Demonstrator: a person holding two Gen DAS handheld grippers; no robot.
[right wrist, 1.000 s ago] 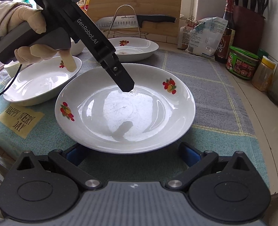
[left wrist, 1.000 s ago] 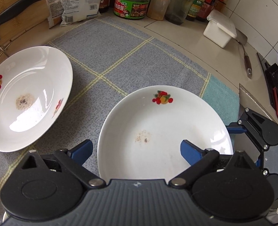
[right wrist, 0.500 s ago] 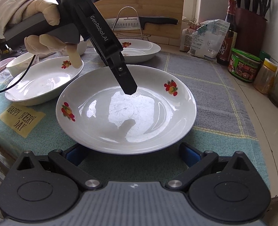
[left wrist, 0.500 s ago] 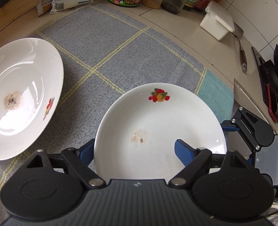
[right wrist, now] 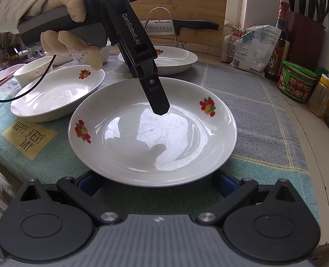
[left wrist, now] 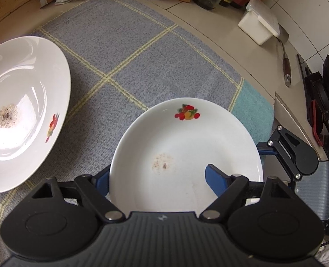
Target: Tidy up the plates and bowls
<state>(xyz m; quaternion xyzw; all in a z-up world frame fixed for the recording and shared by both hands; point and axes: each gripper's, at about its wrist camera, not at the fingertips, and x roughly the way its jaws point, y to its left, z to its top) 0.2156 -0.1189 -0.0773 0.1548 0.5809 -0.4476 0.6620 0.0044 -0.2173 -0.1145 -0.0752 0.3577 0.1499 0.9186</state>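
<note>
1. In the left wrist view, a white plate (left wrist: 186, 146) with a fruit print fills the lower centre of the frame, resting on a grey checked cloth (left wrist: 142, 62) that covers the table (left wrist: 220, 42).
2. The left gripper (left wrist: 157, 178) has its blue fingers (left wrist: 215, 179) spread wide: one lies over the plate's inside at lower right, the other sits outside the rim at lower left, so the near rim lies between them without being pinched.
3. A second fruit-print plate (left wrist: 21, 115) with a brownish smear lies at the left edge of the frame, apart from the first.
4. In the right wrist view, the same plate (right wrist: 153, 131) sits at centre, with the left gripper's black finger reaching down over its bowl from the upper left.
5. The right gripper (right wrist: 155, 183) is low in the frame, its fingers spread on either side of the plate's near edge, gripping nothing.
6. Two further plates (right wrist: 57, 93) stand behind at the upper left and upper centre.
</note>
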